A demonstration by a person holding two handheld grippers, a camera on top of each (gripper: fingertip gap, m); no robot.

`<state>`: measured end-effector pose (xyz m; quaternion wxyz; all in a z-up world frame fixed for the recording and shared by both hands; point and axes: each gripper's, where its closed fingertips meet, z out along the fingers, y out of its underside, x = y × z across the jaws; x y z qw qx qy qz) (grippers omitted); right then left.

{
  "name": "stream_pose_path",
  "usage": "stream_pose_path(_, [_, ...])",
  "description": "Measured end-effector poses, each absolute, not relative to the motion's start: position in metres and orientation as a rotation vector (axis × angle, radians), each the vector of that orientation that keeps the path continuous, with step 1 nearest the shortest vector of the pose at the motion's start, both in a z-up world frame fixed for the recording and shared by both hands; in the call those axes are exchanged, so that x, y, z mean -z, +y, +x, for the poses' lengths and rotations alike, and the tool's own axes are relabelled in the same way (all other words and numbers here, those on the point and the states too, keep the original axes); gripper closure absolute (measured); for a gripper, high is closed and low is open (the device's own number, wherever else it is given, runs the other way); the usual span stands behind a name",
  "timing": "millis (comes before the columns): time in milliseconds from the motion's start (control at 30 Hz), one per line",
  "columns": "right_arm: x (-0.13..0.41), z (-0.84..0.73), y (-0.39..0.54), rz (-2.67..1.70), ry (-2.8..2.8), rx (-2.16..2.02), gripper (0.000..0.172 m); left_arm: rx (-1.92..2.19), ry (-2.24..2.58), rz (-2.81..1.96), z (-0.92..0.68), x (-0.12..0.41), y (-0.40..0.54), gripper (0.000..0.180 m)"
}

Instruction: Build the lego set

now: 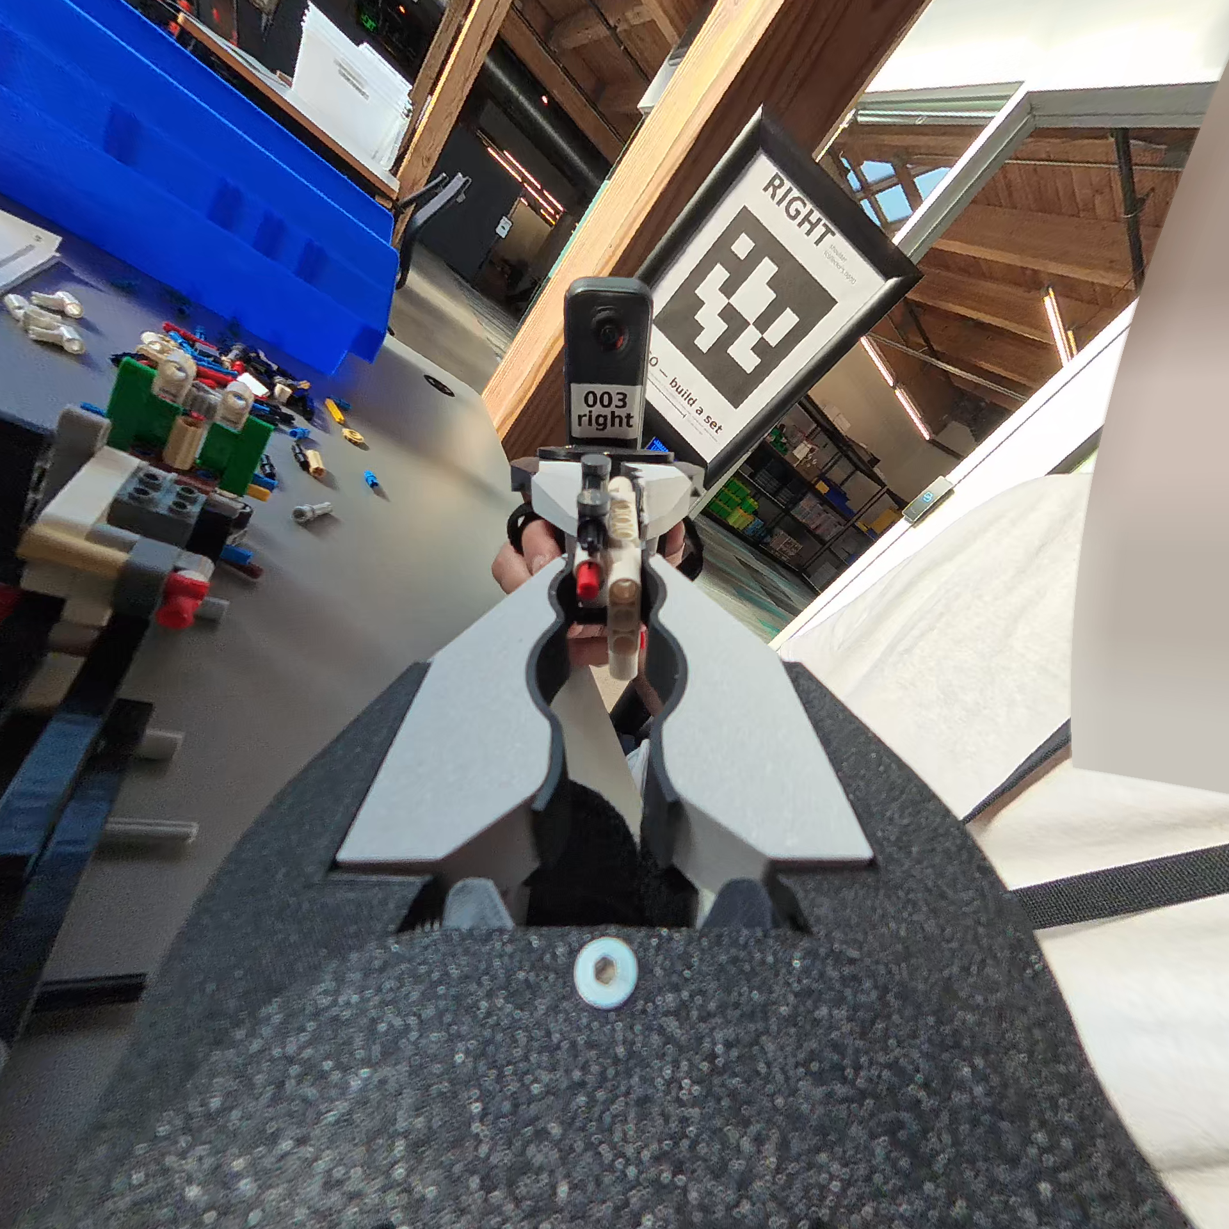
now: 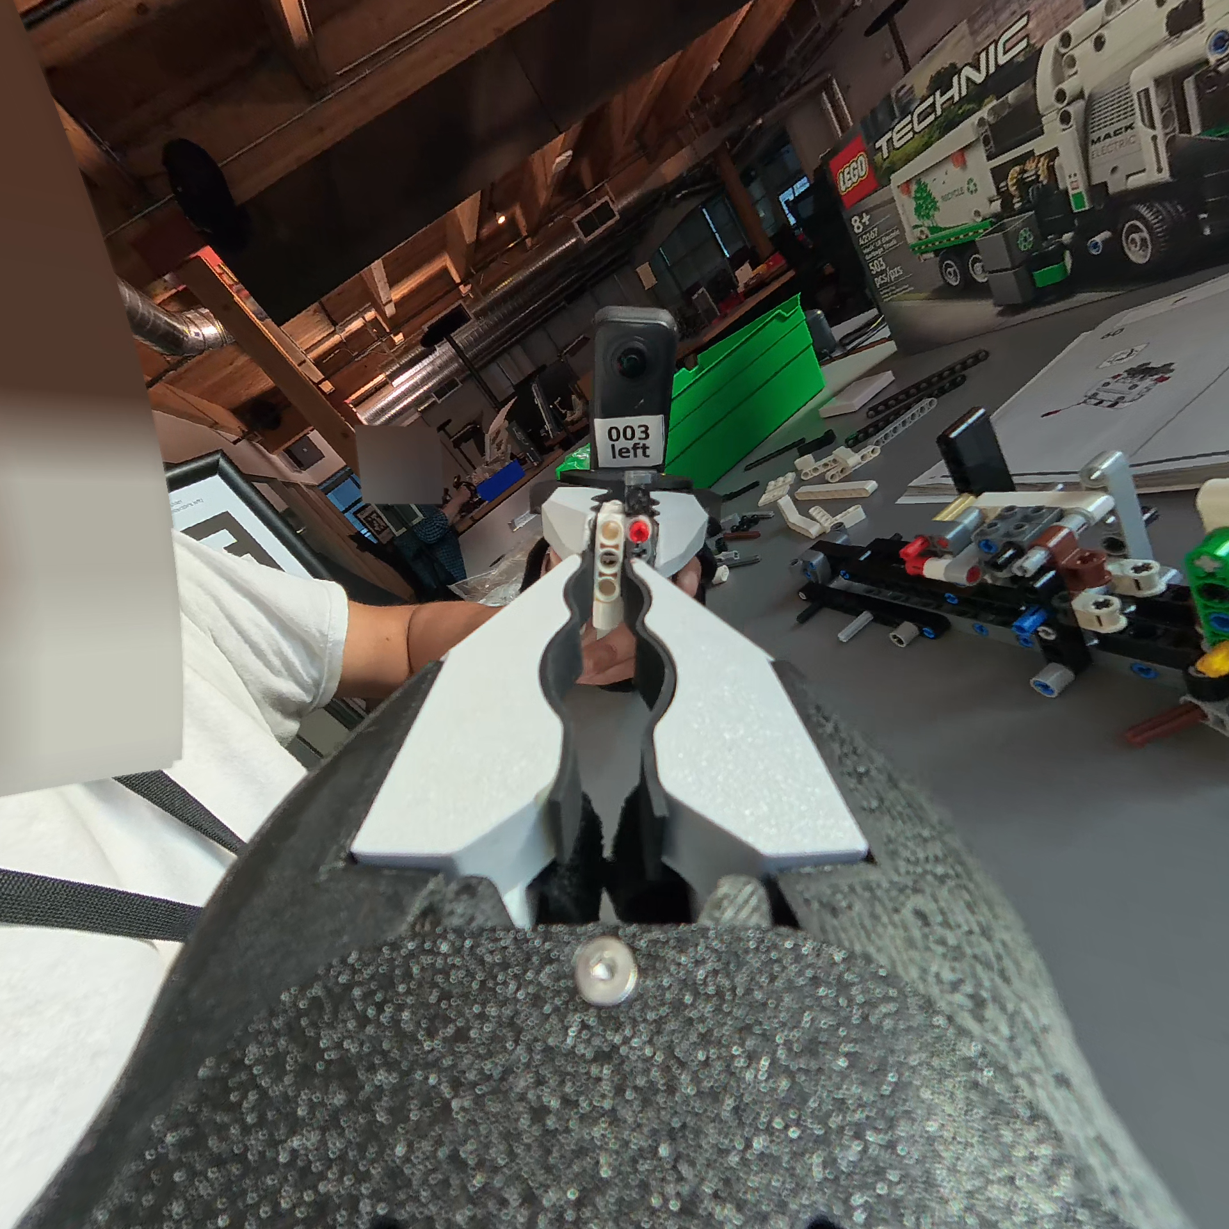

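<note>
I see both grippers facing tip to tip above the grey table (image 2: 931,765). The right gripper (image 2: 608,585) clamps a white beam (image 2: 606,578). The left gripper (image 1: 608,585) grips the grey-and-red pin assembly (image 1: 588,565) beside it. The chassis model (image 2: 997,572) lies at three o'clock.

Left gripper (image 1: 608,598) fingers (image 1: 532,602) flank a white beam (image 1: 625,585); right gripper (image 1: 608,505) opposite.

Bare desk (image 2: 997,831) lies near, right of the hand-held gripper (image 2: 608,585). Far right, a brick model (image 2: 997,572) and loose parts (image 2: 824,492) block it.
</note>
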<state>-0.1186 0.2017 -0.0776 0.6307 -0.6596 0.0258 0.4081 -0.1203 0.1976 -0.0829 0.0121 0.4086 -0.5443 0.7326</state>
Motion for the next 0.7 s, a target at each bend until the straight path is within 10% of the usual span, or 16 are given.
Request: stream_pose_path(700, [0.0794, -0.1141, 0.2024, -1.513, 0.101, -0.97, 0.166, -2.247, -1.759, 1.289, -0.1193, 0.0885, 0.1977, 0.167])
